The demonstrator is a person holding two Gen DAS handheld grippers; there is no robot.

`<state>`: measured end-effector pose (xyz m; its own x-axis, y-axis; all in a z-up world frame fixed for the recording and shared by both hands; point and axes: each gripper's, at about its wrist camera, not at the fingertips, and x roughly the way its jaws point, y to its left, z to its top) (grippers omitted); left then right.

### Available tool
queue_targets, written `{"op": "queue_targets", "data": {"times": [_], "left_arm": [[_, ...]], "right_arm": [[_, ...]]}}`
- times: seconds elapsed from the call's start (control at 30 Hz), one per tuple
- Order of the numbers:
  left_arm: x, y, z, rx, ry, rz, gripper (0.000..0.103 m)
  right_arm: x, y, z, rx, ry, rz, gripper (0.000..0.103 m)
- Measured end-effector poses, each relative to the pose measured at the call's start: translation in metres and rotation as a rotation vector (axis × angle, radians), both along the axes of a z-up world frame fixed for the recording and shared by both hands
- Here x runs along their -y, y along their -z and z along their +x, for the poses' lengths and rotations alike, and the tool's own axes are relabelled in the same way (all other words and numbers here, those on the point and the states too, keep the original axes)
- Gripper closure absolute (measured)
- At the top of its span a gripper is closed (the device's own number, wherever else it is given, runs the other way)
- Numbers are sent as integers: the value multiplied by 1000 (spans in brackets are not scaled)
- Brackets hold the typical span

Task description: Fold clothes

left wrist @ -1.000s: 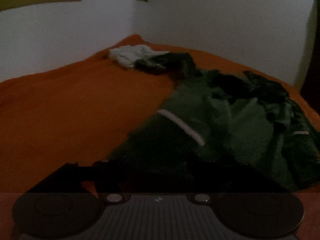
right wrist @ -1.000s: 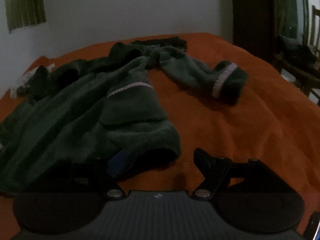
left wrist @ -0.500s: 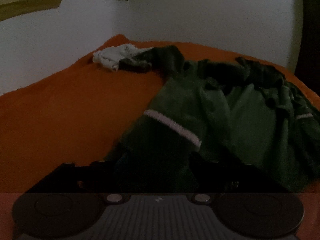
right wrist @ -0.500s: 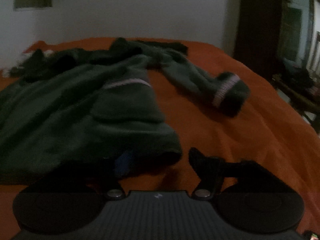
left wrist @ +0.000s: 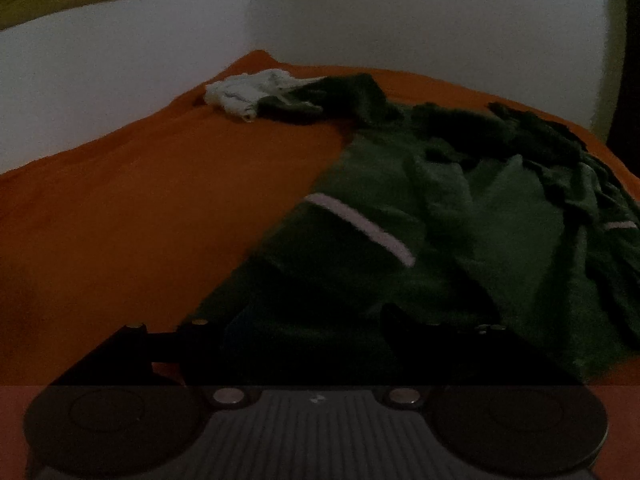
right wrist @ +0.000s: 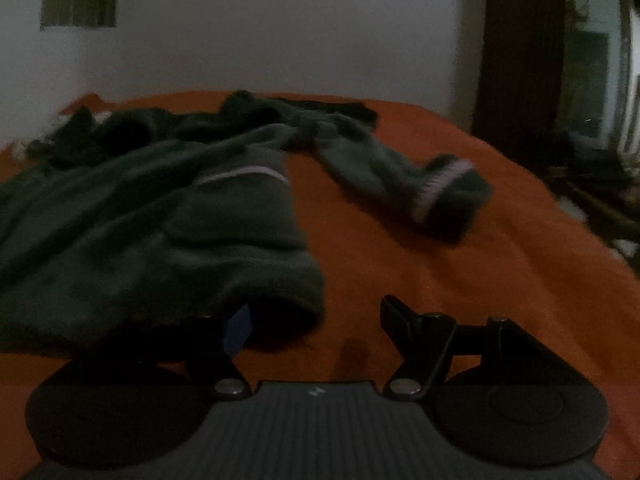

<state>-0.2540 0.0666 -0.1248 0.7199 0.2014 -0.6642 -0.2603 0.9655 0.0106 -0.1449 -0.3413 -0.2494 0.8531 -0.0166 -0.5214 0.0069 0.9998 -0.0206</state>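
Where leftward: white cloth (left wrist: 248,92); rightward: cuff (right wrist: 444,192).

Both wrist views look low and forward across the bed (left wrist: 120,220) — sharing the green garment (right wrist: 120,220).

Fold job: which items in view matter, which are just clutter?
In play:
green fleece garment
left gripper
right gripper

Lying about:
white cloth at the far corner
orange bedspread
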Motion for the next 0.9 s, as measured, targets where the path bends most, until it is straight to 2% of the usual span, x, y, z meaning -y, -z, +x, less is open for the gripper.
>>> {"op": "queue_targets", "data": {"times": [0.1,0.17,0.2,0.23,0.33,0.4,0.47,0.53,0.57,0.63,0.7,0.8,0.9], "left_arm": [[11,2,6,-3,24,13,35],[16,2,9,-1,33,9,35],[18,2,10,-1,37,7,35],[19,2,10,-4,40,6,35],[22,1,11,-13,41,11,35],[18,-1,8,-13,30,17,35],[13,-4,4,-9,16,21,32],[8,-3,-1,2,1,43,28],[6,-1,-2,6,-3,61,28],[4,5,-3,-5,1,76,28],[3,11,-1,-22,7,73,28],[-1,12,1,-34,16,47,28],[-5,9,1,-35,27,53,28]], "right_arm": [[-9,8,16,21,-7,-31,36],[-11,11,28,4,6,-29,44],[-9,12,34,-18,8,-8,74],[-8,11,38,-37,6,12,92],[-5,0,40,-79,26,38,94],[-3,-17,29,-76,34,5,95],[1,-44,1,61,42,-34,95],[-3,-77,-33,235,35,-206,97],[-1,-90,-43,267,47,-237,97],[8,-109,-49,224,88,-230,97],[18,-110,-50,145,116,-178,97],[17,-94,-49,47,121,-150,97],[10,-68,-46,-59,106,-140,97]]}}
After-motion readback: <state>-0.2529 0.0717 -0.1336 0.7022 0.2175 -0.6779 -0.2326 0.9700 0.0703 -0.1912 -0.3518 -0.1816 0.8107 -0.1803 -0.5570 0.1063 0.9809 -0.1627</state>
